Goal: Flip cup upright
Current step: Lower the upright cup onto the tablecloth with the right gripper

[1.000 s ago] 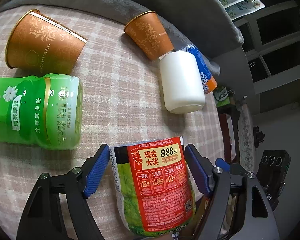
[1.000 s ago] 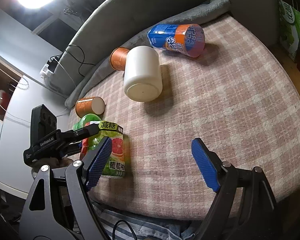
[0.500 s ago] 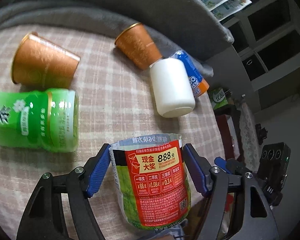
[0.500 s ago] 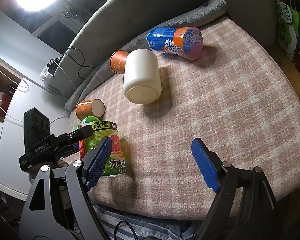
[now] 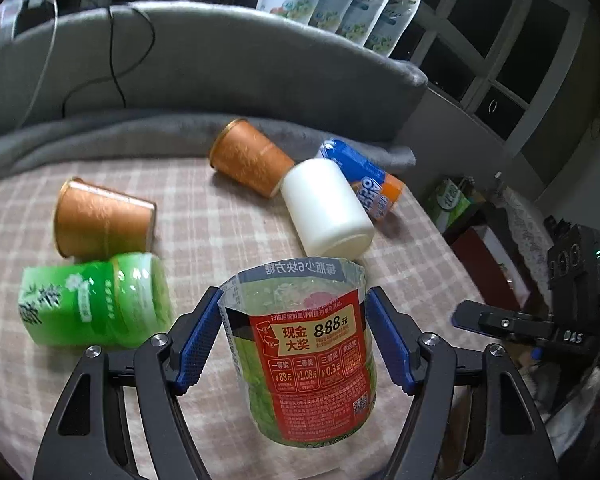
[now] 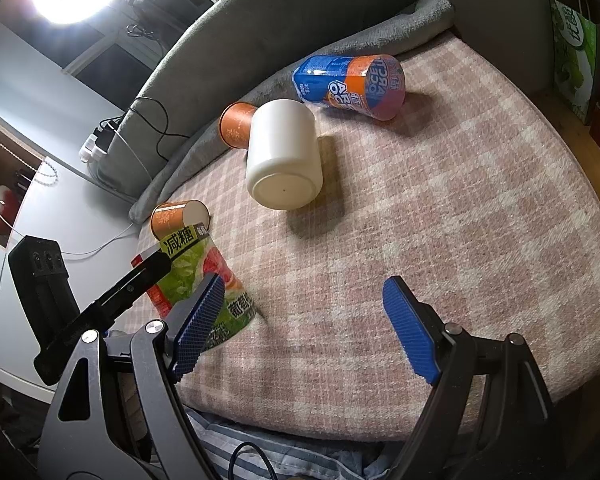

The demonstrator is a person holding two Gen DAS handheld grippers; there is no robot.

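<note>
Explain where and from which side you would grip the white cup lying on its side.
Grip the white cup across its round wall at mid-length, coming from above. Its closed base faces the right gripper, and an orange cup crowds its far end, so the ends offer little hold.

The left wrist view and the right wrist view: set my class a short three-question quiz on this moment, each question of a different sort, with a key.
1. True or false: the left hand-held gripper has the cut clear bottle cup between its fingers, open end up.
2. Which cup touches the white cup? A) the far orange paper cup B) the green cup C) none
3. Fill in: the right hand-held gripper is open and holds ____.

Key: 1 true; 2 A; 3 nothing.
</note>
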